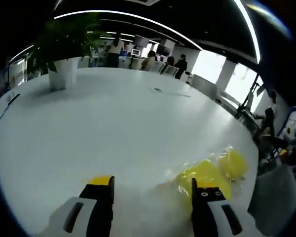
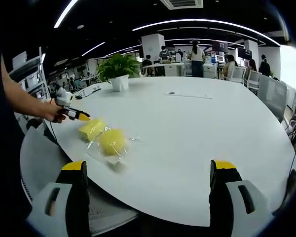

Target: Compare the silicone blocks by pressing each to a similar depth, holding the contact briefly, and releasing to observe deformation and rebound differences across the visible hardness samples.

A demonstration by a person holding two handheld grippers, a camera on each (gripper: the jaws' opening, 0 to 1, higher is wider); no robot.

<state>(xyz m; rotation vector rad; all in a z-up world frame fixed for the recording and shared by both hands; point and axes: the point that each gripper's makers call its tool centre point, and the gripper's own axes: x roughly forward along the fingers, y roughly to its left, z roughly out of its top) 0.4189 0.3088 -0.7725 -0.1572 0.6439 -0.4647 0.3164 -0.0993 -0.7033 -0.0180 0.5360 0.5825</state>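
Note:
Two yellow silicone blocks in clear plastic wrap lie on a white round table (image 2: 197, 128). In the right gripper view the nearer block (image 2: 112, 141) and the farther block (image 2: 92, 129) lie left of centre, well ahead of my open right gripper (image 2: 149, 165), which holds nothing. My left gripper (image 2: 83, 117), held by a hand, comes in from the left and points at the farther block, just short of it. In the left gripper view my left gripper (image 1: 155, 182) is open and empty, with one block (image 1: 204, 174) by its right jaw and the other block (image 1: 233, 163) beyond it.
A potted plant (image 2: 119, 73) in a white pot (image 1: 64, 74) stands at the table's far side. A thin sheet (image 2: 187, 95) lies farther across the table. Chairs (image 2: 269, 94) and people at desks are behind. A mesh chair (image 2: 103, 210) sits under the near table edge.

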